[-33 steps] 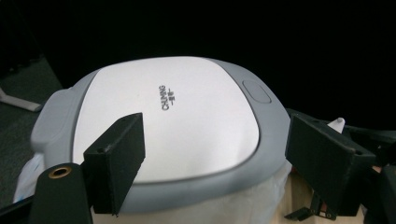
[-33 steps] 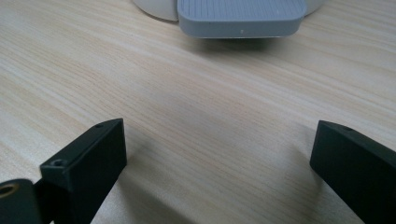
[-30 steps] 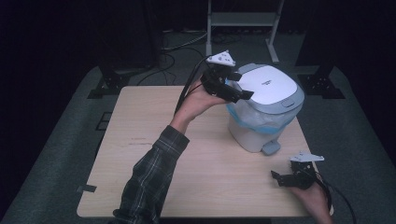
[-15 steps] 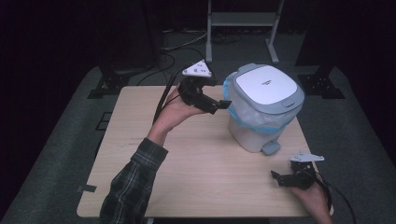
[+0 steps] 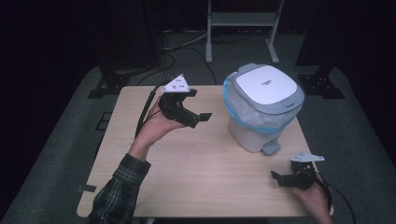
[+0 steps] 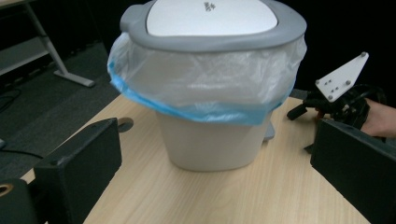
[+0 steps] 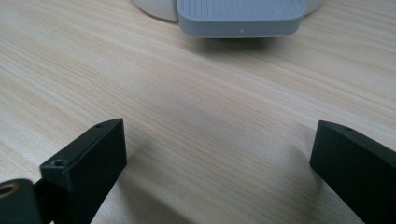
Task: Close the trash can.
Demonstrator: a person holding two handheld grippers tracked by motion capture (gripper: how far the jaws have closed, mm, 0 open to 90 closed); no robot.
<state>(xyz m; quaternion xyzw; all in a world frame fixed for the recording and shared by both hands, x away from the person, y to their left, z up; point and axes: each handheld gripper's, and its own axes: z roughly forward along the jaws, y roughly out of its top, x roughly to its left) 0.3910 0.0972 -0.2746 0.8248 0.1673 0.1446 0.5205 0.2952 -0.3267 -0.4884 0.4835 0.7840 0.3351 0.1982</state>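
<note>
Left tongs (image 5: 196, 105) have just been opening, nothing between them, held clear of closed pedal bin (image 5: 261, 109); right tongs (image 5: 280, 179) rested released on tabletop (image 5: 201, 172) facing pedal (image 7: 240, 17), probably for pressing.

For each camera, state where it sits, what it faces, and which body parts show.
High view: above the table, looking forward and down; both forearms, left hand-held gripper, right hand-held gripper.
Left gripper view: on the left hand-held gripper, facing the pedal bin; own open jaws.
Right gripper view: low over the tabletop, facing the pedal.
All three share the bin.
</note>
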